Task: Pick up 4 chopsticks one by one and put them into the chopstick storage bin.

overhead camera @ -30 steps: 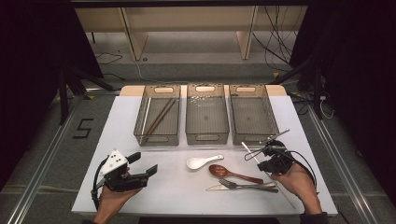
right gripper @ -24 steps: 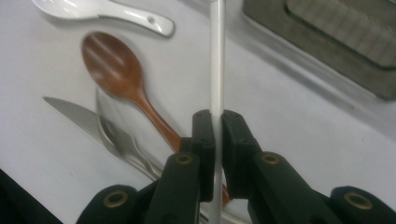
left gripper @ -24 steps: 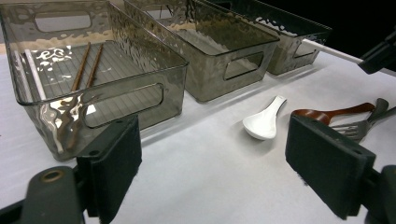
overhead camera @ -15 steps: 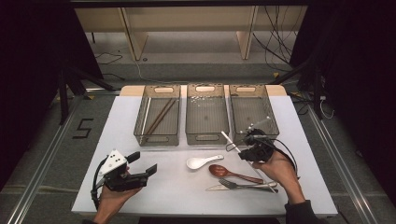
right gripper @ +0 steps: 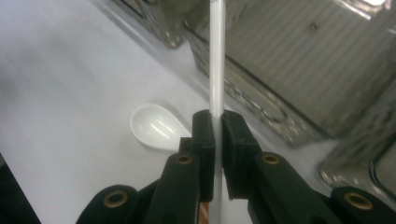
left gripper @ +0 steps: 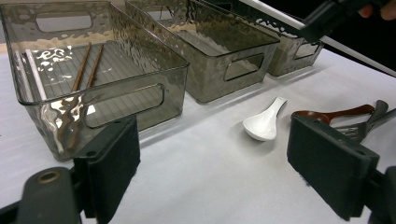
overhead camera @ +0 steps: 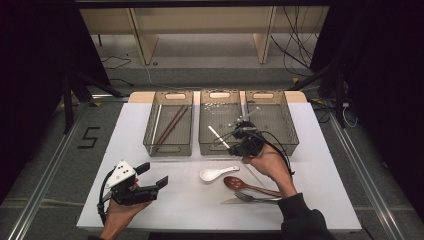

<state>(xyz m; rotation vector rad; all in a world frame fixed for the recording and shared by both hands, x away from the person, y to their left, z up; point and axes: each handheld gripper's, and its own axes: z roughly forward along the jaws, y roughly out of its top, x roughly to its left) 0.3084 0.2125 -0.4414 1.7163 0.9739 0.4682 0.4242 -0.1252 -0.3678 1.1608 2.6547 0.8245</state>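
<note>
My right gripper (overhead camera: 235,138) is shut on a thin white chopstick (overhead camera: 218,136), holding it above the front edge of the middle tray (overhead camera: 202,120). In the right gripper view the pads (right gripper: 204,135) pinch the white chopstick (right gripper: 216,56), which runs up toward the trays. My left gripper (overhead camera: 153,174) stands open and holds nothing at the table's front left, its jaws wide apart (left gripper: 224,186). The left tray (overhead camera: 167,148) holds brown chopsticks (overhead camera: 172,124) and a white one (overhead camera: 156,127).
A white spoon (overhead camera: 217,173), a brown spoon (overhead camera: 240,185) and a fork (overhead camera: 250,198) lie on the white table in front of the trays. The right tray (overhead camera: 291,131) stands beside the middle one. The white spoon (left gripper: 264,123) lies just beyond my left jaws.
My right hand has carried the white chopstick leftward and upward, from the table's right side to the front of the middle tray. The left gripper has stayed put.
</note>
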